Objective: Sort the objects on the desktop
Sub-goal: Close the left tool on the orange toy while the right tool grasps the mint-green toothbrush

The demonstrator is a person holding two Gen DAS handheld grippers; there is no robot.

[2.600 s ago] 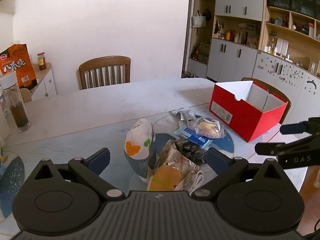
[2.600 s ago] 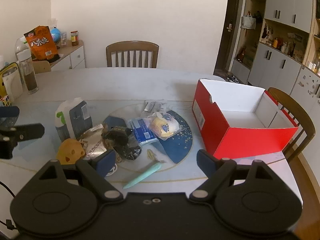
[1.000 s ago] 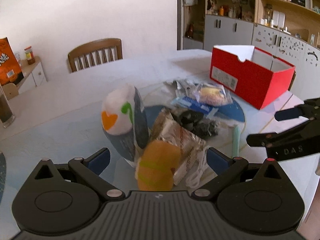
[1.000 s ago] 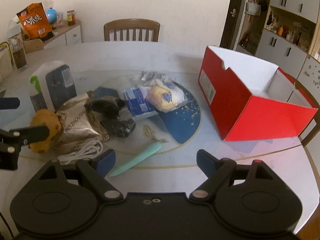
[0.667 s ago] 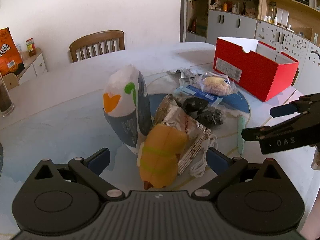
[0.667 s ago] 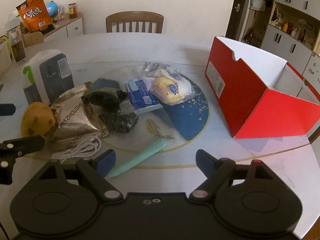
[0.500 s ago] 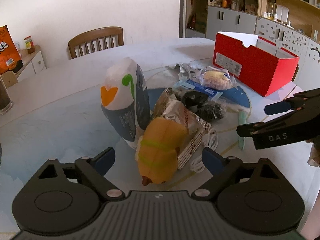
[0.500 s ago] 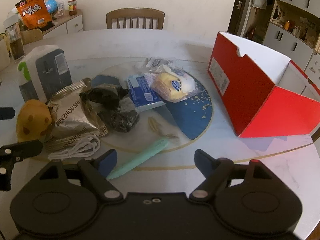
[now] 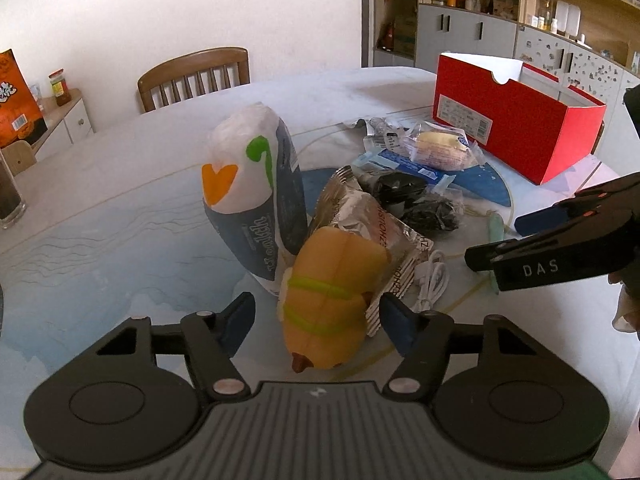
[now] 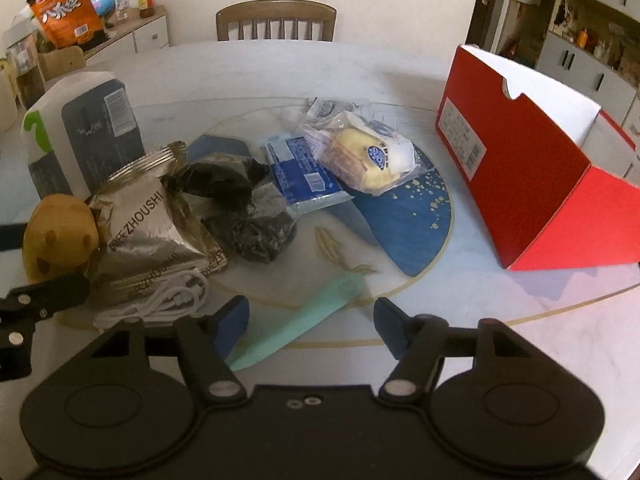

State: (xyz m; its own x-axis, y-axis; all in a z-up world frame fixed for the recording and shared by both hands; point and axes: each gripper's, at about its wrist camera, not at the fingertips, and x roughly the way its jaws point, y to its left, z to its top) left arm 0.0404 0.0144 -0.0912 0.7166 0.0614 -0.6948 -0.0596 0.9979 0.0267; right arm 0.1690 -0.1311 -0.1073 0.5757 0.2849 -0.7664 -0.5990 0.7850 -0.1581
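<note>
The squishy yellow-orange plush toy [image 9: 334, 292] with two lime-green bands has a small reddish tip facing the camera and brown spots on its other side. It lies on the pale marble-look table [image 9: 120, 216], leaning on a crinkly silver foil snack bag [image 9: 372, 220]. The left gripper [image 9: 318, 320] is spread wide around it, not touching. The right gripper [image 10: 310, 320] is also wide open, above a mint-green pen [image 10: 300, 322]. An open red cardboard box [image 10: 532, 184] sits at the right.

Daylight floods the left wrist view, bright and sharp. The right wrist view is dimmer, its corners vignetted black. Both bow at the edges; the red box [image 10: 532, 184] casts a soft shadow on the counter [image 10: 560, 320].
</note>
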